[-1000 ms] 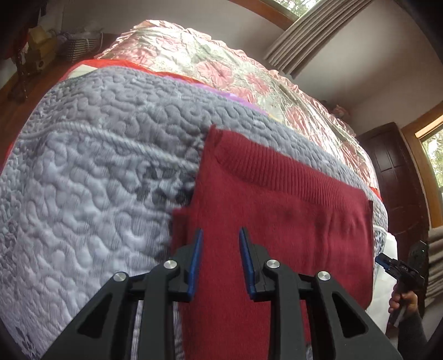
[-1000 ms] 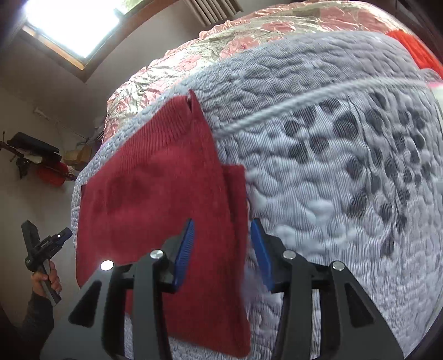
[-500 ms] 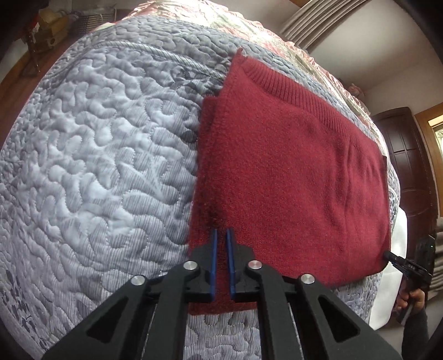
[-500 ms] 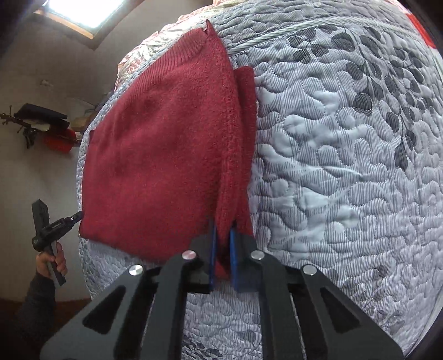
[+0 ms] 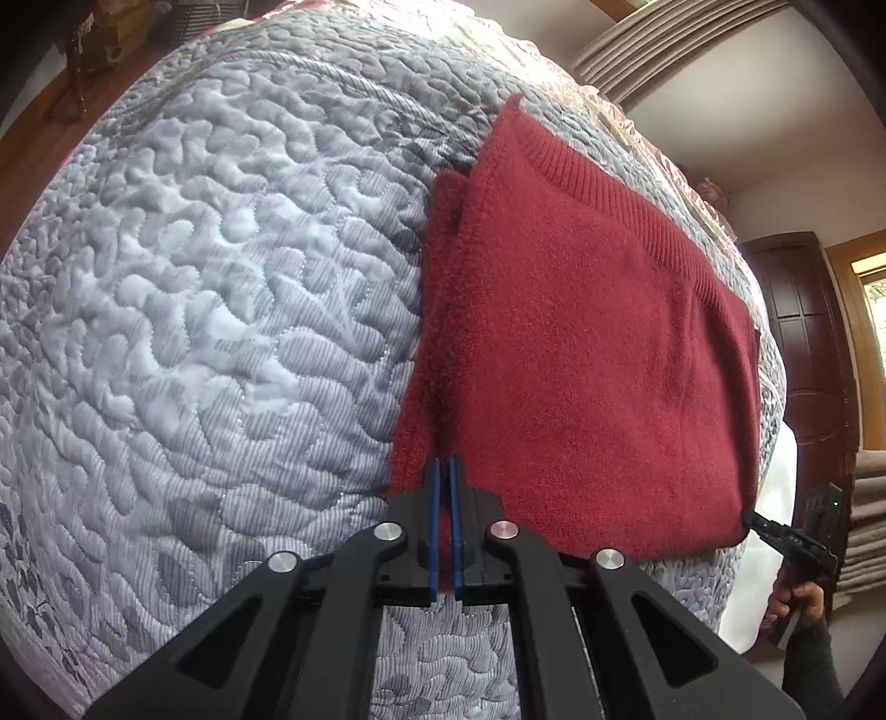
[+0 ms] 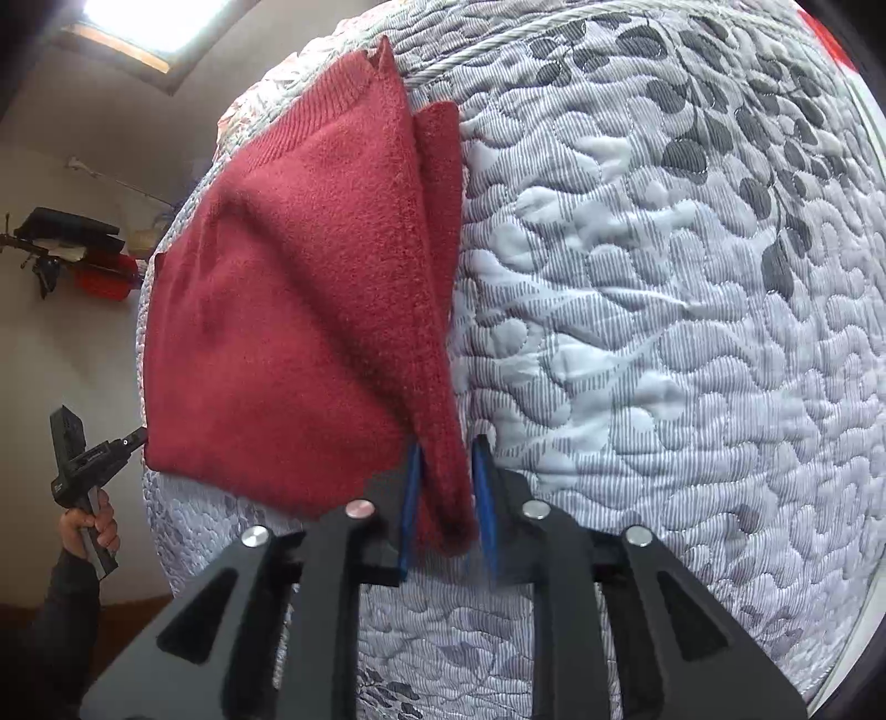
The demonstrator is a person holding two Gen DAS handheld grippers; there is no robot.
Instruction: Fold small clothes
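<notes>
A dark red knit sweater (image 5: 581, 332) lies folded on a grey quilted bedspread (image 5: 221, 304). In the left wrist view my left gripper (image 5: 444, 471) is shut on the sweater's near left edge, beside a narrow folded flap. In the right wrist view my right gripper (image 6: 446, 448) is shut on a thick bunch of the sweater (image 6: 288, 310) at its near right edge, its fingers a little apart around the cloth. That edge rises in a tented ridge off the bedspread (image 6: 664, 332). Each view shows the other gripper (image 5: 786, 534) (image 6: 94, 459) at the opposite near corner, held by a hand.
The bed drops away at its near edge. A floral pink cover (image 5: 637, 116) lies further up the bed. A dark wooden door (image 5: 803, 343) and curtains (image 5: 664, 39) stand beyond it. Wall-mounted gear (image 6: 72, 249) hangs at the left of the right wrist view.
Both grippers came down from open above the sweater and closed on its near edge. The left has tightened. The right has raised its edge, and its fingers stand wider than half a second ago.
</notes>
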